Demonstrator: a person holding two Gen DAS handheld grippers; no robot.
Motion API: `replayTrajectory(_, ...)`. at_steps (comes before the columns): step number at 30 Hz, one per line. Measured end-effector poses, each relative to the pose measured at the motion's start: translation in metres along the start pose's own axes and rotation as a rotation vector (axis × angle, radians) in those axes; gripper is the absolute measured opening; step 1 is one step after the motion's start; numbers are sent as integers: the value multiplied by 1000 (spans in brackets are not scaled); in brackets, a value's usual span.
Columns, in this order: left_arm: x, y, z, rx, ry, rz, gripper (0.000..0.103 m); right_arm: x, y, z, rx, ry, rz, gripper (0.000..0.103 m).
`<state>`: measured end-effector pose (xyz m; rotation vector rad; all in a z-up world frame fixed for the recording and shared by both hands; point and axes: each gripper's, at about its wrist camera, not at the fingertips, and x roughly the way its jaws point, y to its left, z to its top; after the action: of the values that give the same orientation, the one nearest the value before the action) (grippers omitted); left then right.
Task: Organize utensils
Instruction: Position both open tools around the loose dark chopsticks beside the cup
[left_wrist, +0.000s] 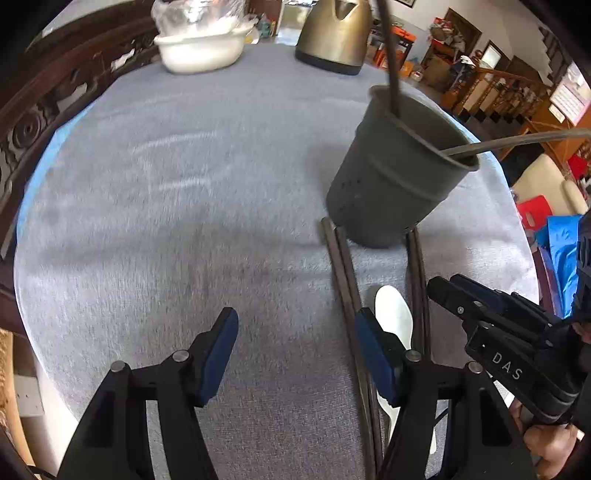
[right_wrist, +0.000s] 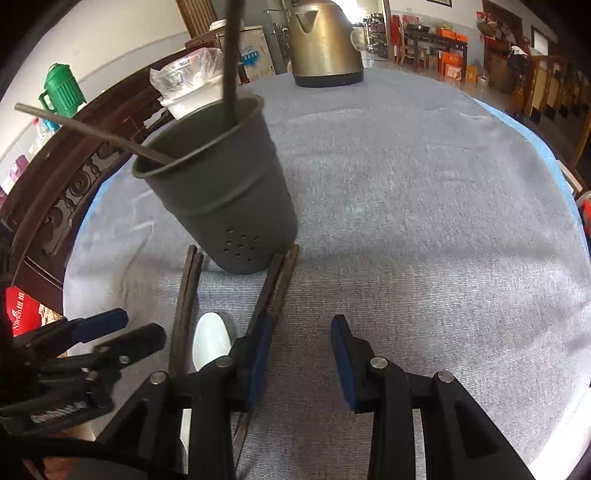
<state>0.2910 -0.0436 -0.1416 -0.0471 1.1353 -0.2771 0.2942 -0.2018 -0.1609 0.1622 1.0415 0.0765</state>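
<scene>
Grey woven cloth is seen spread over the round worktop (left_wrist: 184, 221), with a blue edge showing at its rim; carved dark wood runs along the far left side. At the far edge a brass-coloured metal kettle with a black base (right_wrist: 323, 44) is stood upright; near it a white plastic basin holding crumpled clear plastic (left_wrist: 201, 44) is set.

Nearer, a dark grey perforated metal utensil cup (right_wrist: 218, 184) is stood upright on the cloth; two thin dark chopsticks (right_wrist: 229, 55) are lodged in it, one rising steeply, the other leaning out over the rim.

In front of the cup two pairs of dark wooden chopsticks are laid flat, their far ends touching or just beside the cup's base; the left pair (left_wrist: 343, 273) and the right pair (left_wrist: 419, 273) are set apart, and between them a white ceramic spoon (left_wrist: 393, 314) is laid, bowl towards the cup.

The left gripper (left_wrist: 295, 350) is held released above bare cloth, nothing between its blue pads; its right finger hangs over the left chopstick pair and the spoon's handle. The right gripper (right_wrist: 301, 354) is also held unclenched, narrower, with only cloth between its pads; its left finger (right_wrist: 258, 354) is seen over the right chopstick pair, and whether it touches them cannot be told.
</scene>
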Motion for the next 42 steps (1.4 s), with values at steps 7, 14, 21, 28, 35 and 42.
replayTrajectory(7, 14, -4, 6, 21, 17, -3, 69, -1, -8, -1, 48, -15, 59, 36)
replayTrajectory(14, 14, 0, 0, 28, 17, 1, 68, 3, 7, 3, -5, 1, 26, 36)
replayTrajectory(21, 13, 0, 0, 38, 21, 3, 70, 4, 2, 3, 8, 4, 28, 36)
replayTrajectory(28, 17, -1, -4, 54, 22, 5, 70, 4, 3, 3, 7, 23, 40, 36)
replayTrajectory(35, 10, 6, -23, 53, 30, 11, 70, 6, 16, -5, -57, 35, 26, 37)
replayTrajectory(42, 6, 15, -30, 37, 39, 23, 70, 2, 11, -8, -66, 32, -5, 35)
